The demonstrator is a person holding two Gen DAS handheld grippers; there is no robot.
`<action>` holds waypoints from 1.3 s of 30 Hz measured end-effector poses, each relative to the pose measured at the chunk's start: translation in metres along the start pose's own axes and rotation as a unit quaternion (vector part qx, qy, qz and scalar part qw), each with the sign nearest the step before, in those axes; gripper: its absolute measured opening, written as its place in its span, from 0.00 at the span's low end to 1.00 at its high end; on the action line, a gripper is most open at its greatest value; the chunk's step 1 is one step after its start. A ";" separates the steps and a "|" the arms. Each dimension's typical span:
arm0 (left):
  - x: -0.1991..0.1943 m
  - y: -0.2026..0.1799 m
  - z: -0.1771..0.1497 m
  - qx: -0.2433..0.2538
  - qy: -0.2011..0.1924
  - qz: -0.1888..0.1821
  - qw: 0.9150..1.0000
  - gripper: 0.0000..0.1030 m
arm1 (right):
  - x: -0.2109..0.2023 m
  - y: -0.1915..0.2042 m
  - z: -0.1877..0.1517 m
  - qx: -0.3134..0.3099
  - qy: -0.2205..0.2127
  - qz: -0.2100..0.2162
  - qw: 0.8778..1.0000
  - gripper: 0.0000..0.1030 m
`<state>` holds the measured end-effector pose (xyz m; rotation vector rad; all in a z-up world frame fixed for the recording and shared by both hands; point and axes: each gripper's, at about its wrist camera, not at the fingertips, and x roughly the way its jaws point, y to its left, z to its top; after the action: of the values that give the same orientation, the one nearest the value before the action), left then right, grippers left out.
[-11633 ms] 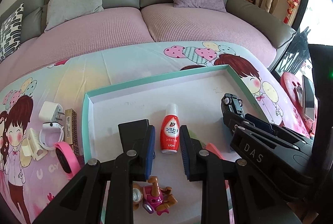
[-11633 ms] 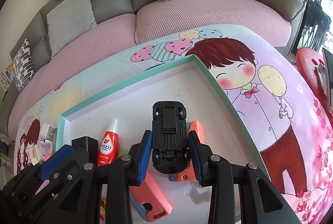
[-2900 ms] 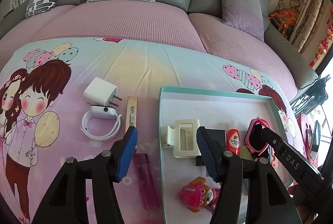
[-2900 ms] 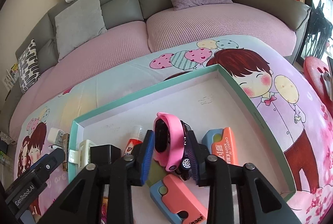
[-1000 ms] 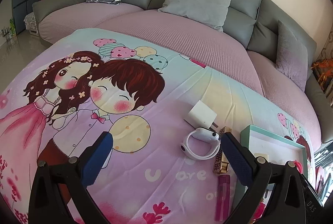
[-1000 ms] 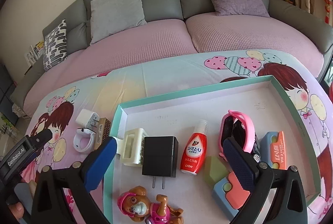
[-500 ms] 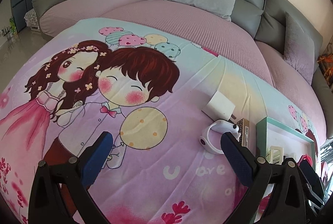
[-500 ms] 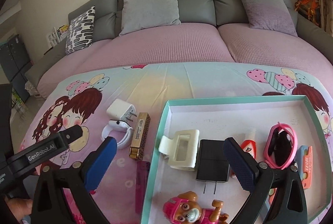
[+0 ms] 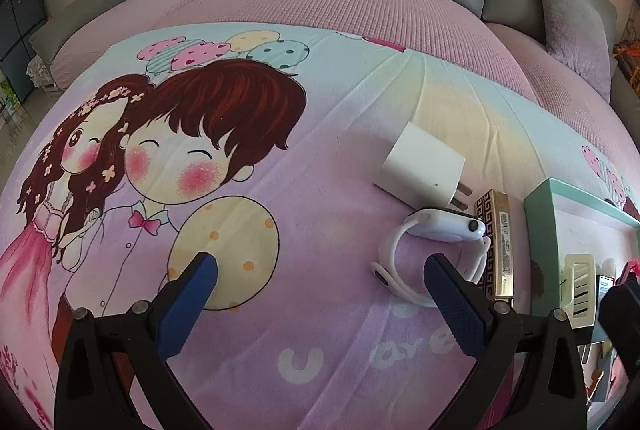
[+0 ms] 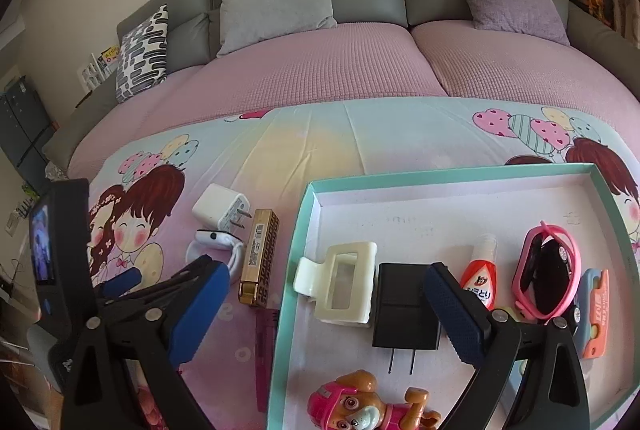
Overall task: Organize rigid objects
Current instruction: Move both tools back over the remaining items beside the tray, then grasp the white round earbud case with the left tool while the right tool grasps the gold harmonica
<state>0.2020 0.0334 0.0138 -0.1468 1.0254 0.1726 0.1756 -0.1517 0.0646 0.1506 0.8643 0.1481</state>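
A cartoon-printed cloth (image 10: 340,142) covers the surface that carries everything. Taking the teal-rimmed tray (image 10: 298,254) as the landmark, a gold patterned bar (image 10: 260,258) lies just to its left, with a magenta stick (image 10: 266,350) below that bar along the tray's left wall. Further left of the tray sit a white plug adapter (image 9: 420,162) and, touching it, a white smartwatch (image 9: 436,250).

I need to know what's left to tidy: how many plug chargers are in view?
2. A white charger lies on the printed cloth beside the white watch; a black charger lies inside the teal box.
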 end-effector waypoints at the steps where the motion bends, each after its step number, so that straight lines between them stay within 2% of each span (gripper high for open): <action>1: 0.003 0.000 0.001 -0.001 0.001 0.002 1.000 1.00 | 0.000 0.000 0.002 -0.004 0.000 -0.003 1.000 0.96; 5: 0.011 -0.007 0.004 0.012 -0.008 0.026 1.000 1.00 | 0.003 -0.002 0.008 -0.015 0.006 -0.010 1.000 0.96; 8: 0.010 -0.009 0.005 0.013 -0.014 0.028 0.999 0.98 | 0.008 -0.003 0.010 -0.016 0.016 -0.011 1.000 0.96; 11: 0.007 -0.010 0.005 0.022 -0.021 0.017 0.999 0.88 | 0.012 -0.004 0.011 -0.016 0.024 -0.009 1.000 0.96; 14: 0.002 -0.013 0.005 0.029 -0.027 0.010 0.999 0.72 | 0.014 -0.003 0.012 -0.017 0.027 -0.008 0.999 0.96; 15: 0.001 -0.012 0.006 0.027 -0.029 0.009 0.999 0.65 | 0.014 -0.002 0.013 -0.018 0.028 -0.007 0.999 0.96; 19: -0.003 -0.005 0.006 0.010 -0.031 -0.002 0.999 0.51 | 0.014 0.001 0.016 -0.024 0.032 -0.004 0.999 0.96; 21: -0.005 0.001 0.006 -0.001 -0.031 -0.001 1.000 0.39 | 0.015 0.004 0.019 -0.030 0.034 -0.003 0.999 0.96; 23: -0.008 0.009 0.007 -0.013 -0.029 -0.001 0.999 0.31 | 0.017 0.009 0.022 -0.039 0.036 0.001 0.999 0.96; 26: -0.010 0.020 0.006 -0.030 -0.025 0.004 0.999 0.25 | 0.020 0.018 0.025 -0.051 0.041 0.006 0.998 0.95; 27: -0.011 0.024 0.006 -0.035 -0.025 0.009 0.999 0.21 | 0.021 0.021 0.026 -0.057 0.041 0.008 0.998 0.93; 29: -0.013 0.033 0.005 -0.045 -0.022 0.018 0.999 0.18 | 0.022 0.030 0.027 -0.071 0.040 0.011 0.997 0.83; 30: -0.014 0.038 0.004 -0.051 -0.019 0.022 0.998 0.17 | 0.024 0.034 0.027 -0.078 0.043 0.012 0.996 0.82; 33: -0.014 0.052 0.001 -0.067 -0.013 0.019 0.998 0.15 | 0.031 0.047 0.026 -0.097 0.051 0.019 0.994 0.72; 35: -0.015 0.059 0.000 -0.076 -0.011 0.020 0.997 0.14 | 0.036 0.055 0.025 -0.109 0.059 0.026 0.992 0.59; 39: -0.017 0.069 -0.001 -0.089 -0.014 0.015 0.996 0.13 | 0.047 0.066 0.021 -0.126 0.078 0.029 0.989 0.45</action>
<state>0.1781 0.0990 0.0252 -0.2902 0.9850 0.2934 0.2177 -0.0794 0.0558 -0.0729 0.9889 0.3259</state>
